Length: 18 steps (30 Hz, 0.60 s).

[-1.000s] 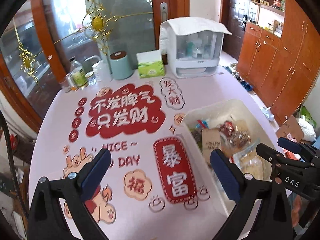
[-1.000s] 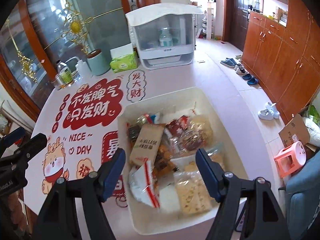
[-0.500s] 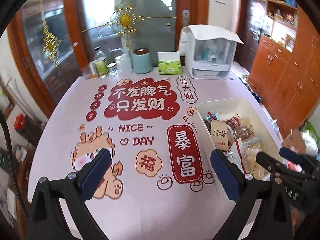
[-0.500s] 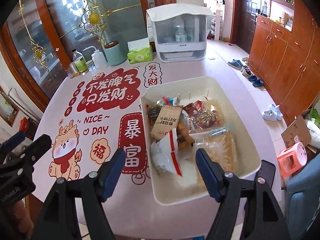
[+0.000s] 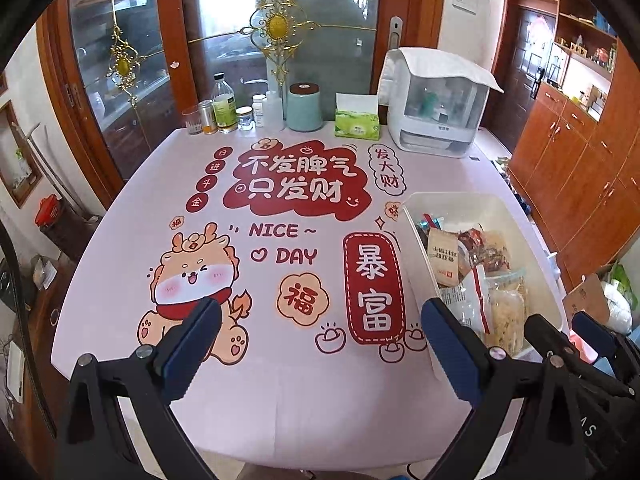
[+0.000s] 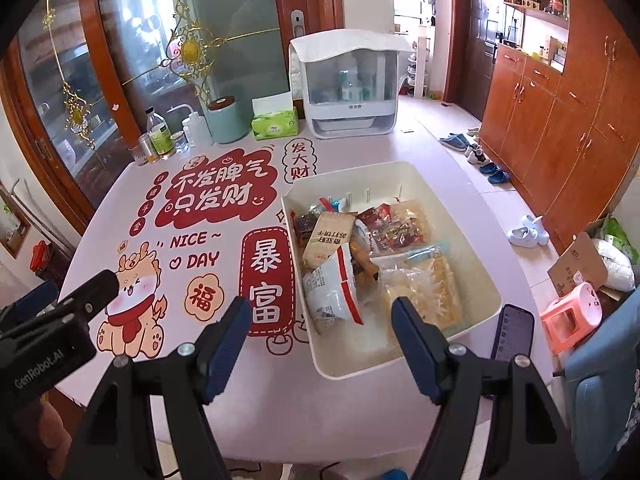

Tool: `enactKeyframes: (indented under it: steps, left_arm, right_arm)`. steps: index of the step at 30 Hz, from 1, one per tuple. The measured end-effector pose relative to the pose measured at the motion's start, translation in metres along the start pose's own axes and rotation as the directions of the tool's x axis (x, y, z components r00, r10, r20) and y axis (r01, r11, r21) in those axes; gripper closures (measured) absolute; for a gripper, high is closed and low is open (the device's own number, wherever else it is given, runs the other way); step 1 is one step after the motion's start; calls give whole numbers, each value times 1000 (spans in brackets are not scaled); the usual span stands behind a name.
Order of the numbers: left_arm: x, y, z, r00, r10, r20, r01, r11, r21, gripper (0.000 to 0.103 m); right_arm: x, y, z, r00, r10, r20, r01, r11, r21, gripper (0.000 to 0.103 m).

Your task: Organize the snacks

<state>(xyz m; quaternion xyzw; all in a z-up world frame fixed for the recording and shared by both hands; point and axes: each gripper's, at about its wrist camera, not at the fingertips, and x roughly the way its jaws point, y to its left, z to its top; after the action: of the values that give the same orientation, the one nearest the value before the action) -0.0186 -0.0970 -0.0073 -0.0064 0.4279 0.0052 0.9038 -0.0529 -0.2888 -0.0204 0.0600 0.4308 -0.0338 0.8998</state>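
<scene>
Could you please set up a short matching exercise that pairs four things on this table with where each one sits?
Things:
1. green tissue box
2. dark smartphone
3. brown paper snack pouch
4. teal cylindrical canister

Places:
A. inside the cream plastic bin
B. right of the bin, near edge
C. left of the tissue box
D. left of the white countertop appliance

Pairs: 1-D, 2-B, 3-A, 4-C

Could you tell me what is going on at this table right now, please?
A person holds a two-finger gripper in each hand over a pink printed table. Both the left gripper and the right gripper are open and empty. A cream bin full of bagged snacks sits on the table's right side, below the right gripper; nothing has been picked up yet. A phone lies beside the bin.
</scene>
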Motion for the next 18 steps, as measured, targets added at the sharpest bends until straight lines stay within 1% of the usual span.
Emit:
enactKeyframes:
  steps: [5, 11, 18]
  left_arm:
    - [3, -5, -3, 1000, -4, -20, 4, 1000, 28, 3]
    - [3, -8, -5, 1000, -7, -22, 8, 999, 40, 3]
    - [3, -9, -6, 1000, 5, -17, -4, 999, 51, 3]
  right_arm:
    - [-2, 1, -3, 1000, 0, -3, 0, 1000, 6, 30]
    - [-1, 2, -6, 1000, -3, -14, 3, 1000, 8, 30]
    - [4, 5, -4, 1000, 4, -28, -4, 1000, 6, 30]
